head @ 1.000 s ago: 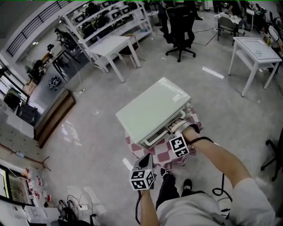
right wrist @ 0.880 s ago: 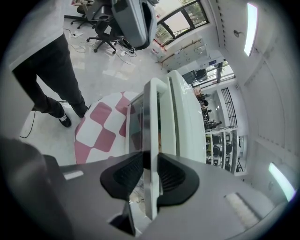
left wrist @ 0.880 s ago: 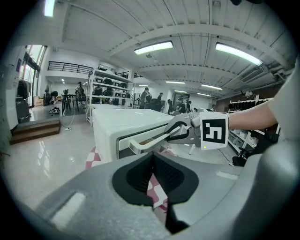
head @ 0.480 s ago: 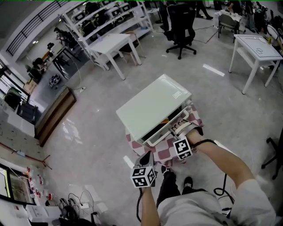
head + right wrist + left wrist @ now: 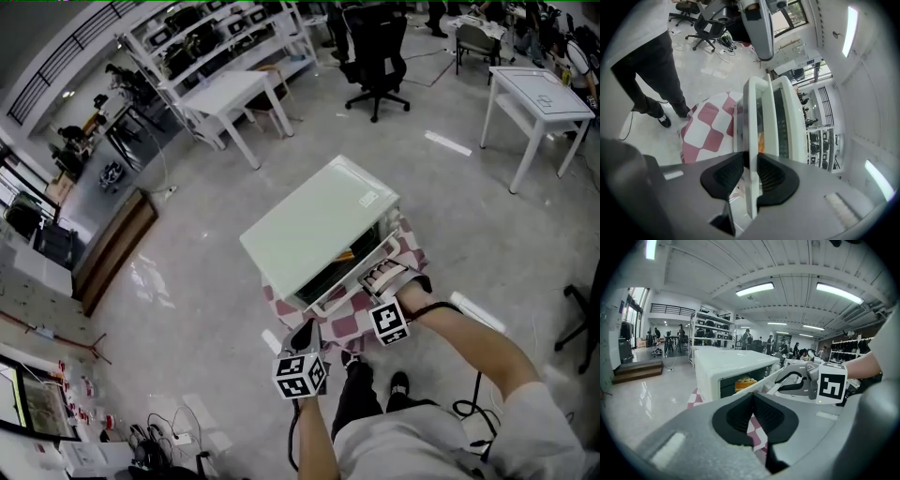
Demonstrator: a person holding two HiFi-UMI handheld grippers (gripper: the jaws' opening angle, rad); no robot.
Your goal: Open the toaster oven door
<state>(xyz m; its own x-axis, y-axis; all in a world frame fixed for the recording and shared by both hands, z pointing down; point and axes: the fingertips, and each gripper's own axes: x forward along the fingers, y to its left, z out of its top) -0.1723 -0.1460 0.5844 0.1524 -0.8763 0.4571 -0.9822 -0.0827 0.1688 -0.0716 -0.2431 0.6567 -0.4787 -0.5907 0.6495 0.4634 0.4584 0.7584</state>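
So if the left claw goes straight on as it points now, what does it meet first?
Most likely the partly open toaster oven door, held by the right claw. The checkered cloth under it is close to that line, and depth is unclear.

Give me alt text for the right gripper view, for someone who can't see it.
The right tool is shut on the white handle of a toaster oven door, which stands slightly open with something orange visible inside. The pale oven sits on a red-and-white checked cloth, and a person's dark-trousered legs stand on the floor beyond.
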